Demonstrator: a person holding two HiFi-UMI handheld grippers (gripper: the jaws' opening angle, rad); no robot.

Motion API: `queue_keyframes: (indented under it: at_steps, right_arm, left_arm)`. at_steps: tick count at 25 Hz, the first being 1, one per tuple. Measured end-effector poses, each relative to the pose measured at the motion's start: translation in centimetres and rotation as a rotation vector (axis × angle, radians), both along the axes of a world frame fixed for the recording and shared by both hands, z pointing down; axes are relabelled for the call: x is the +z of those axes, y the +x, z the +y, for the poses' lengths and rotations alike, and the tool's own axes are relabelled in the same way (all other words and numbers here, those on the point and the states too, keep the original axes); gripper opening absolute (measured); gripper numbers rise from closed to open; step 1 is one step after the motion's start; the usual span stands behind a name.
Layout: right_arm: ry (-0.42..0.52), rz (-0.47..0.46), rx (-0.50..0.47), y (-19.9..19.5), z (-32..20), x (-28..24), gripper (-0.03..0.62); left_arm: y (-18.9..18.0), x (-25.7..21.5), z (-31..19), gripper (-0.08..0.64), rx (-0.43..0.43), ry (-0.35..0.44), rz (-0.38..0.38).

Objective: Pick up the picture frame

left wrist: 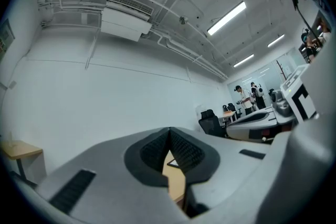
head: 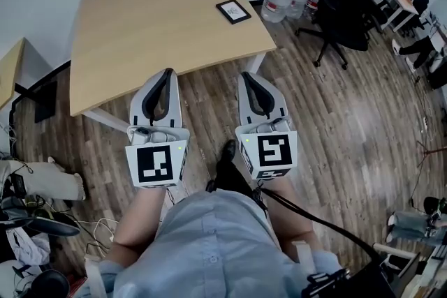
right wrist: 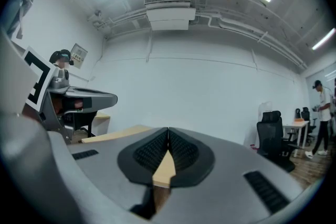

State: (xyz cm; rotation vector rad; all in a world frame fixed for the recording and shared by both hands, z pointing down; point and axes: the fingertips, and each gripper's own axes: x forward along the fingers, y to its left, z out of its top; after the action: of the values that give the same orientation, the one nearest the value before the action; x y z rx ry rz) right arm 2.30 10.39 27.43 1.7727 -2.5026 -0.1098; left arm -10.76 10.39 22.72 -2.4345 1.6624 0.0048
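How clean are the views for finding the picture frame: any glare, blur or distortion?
Head view: evenly lit, no glare on the table, wide-angle bending at edges; picture frame small but sharp. Left gripper view and right gripper view: heavy fisheye, dark corners, bright ceiling strips; frame hardly visible there.

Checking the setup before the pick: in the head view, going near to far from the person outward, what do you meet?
Person's shirt → left gripper and right gripper, side by side, both shut → wooden table → picture frame near its far right corner.
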Motion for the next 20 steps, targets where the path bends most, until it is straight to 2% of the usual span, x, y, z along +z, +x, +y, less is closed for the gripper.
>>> queue_keyframes:
  at_steps: [8, 12, 16, 18, 20]
  right_arm:
    - [-0.022, -0.007, 0.001, 2.0, -6.7, 1.3, 0.002]
    - [-0.036, -0.023, -0.005, 2.8, -11.7, 1.6, 0.002]
    - [-0.032, -0.034, -0.014, 3.6, -17.0, 1.4, 0.002]
    - [-0.026, -0.038, -0.017, 4.0, -19.8, 1.2, 0.002]
    - [-0.023, -0.039, -0.022, 4.3, -22.5, 1.2, 0.002]
  left_arm:
    - [2.0, 1.4, -6.9, 0.0, -0.001, -0.025, -0.009]
    - [2.6, 2.0, -11.6, 0.0, -0.005, -0.037, -0.076]
    - [3.6, 1.4, -17.0, 0.0, -0.002, -0.015, -0.126]
    - [4.2, 1.0, -19.7, 0.0, -0.001, -0.009, -0.125]
    - [4.8, 0.7, -22.2, 0.0, -0.004, -0.012, -0.092]
